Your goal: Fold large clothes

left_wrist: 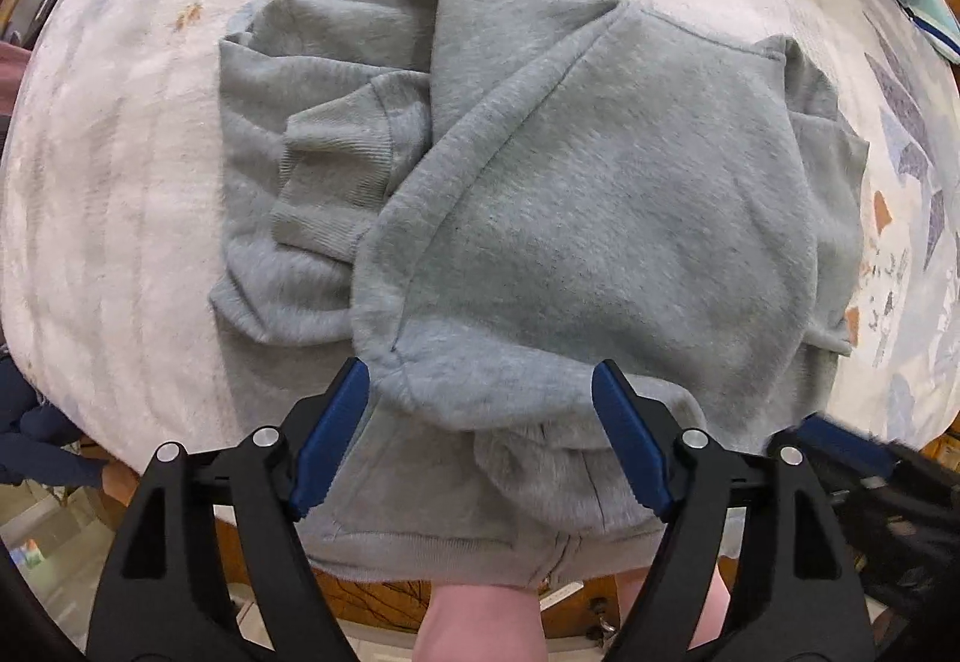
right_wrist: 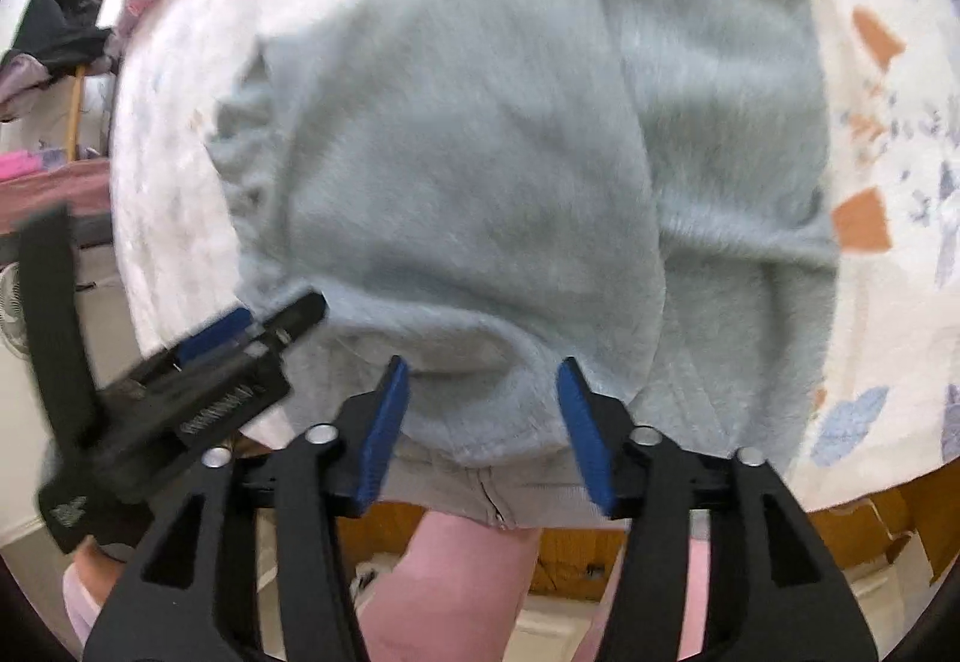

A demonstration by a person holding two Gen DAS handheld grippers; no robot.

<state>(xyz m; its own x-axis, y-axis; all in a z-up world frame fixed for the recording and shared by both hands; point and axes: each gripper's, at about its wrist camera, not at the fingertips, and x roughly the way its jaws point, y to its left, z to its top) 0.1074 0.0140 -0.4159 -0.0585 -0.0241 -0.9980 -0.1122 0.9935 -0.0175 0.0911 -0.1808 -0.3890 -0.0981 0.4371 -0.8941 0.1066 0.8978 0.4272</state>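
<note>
The grey sweatshirt point(left_wrist: 540, 194) lies on the bed point(left_wrist: 120, 218), right under and ahead of both grippers. It is already folded into a thick bundle, with 1 cuff tucked in on the side away from the right gripper. The left gripper point(left_wrist: 480, 422) is spread wide over the near edge and holds nothing. The right gripper point(right_wrist: 483, 422) is partly spread just beside it, also holding nothing. I think the folding is nearly done. Maybe 1 more fold or some smoothing is left.
</note>
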